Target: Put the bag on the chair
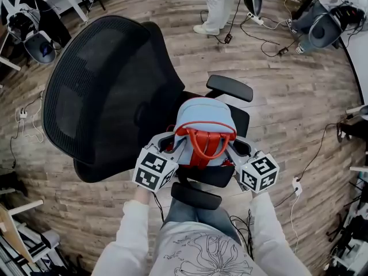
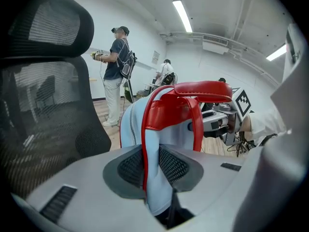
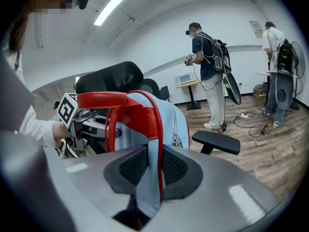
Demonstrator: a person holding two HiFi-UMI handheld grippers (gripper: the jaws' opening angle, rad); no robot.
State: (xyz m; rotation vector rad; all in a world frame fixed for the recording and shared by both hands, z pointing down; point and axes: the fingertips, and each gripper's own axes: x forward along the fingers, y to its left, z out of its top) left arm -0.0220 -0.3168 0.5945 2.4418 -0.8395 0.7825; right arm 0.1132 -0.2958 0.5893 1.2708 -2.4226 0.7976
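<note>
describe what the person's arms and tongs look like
The left tongs and right tongs have pale grey moulded shells with dark textured pads. Each carries a white cube printed with black square markers. Long white sleeves cover both arms.

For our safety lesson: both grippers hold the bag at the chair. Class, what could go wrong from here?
1. The left gripper and right gripper each pinch only a thin fold of the bag; it may slip free.
2. The armrests flank the bag closely; it could snag on one and tip off the chair.
</note>
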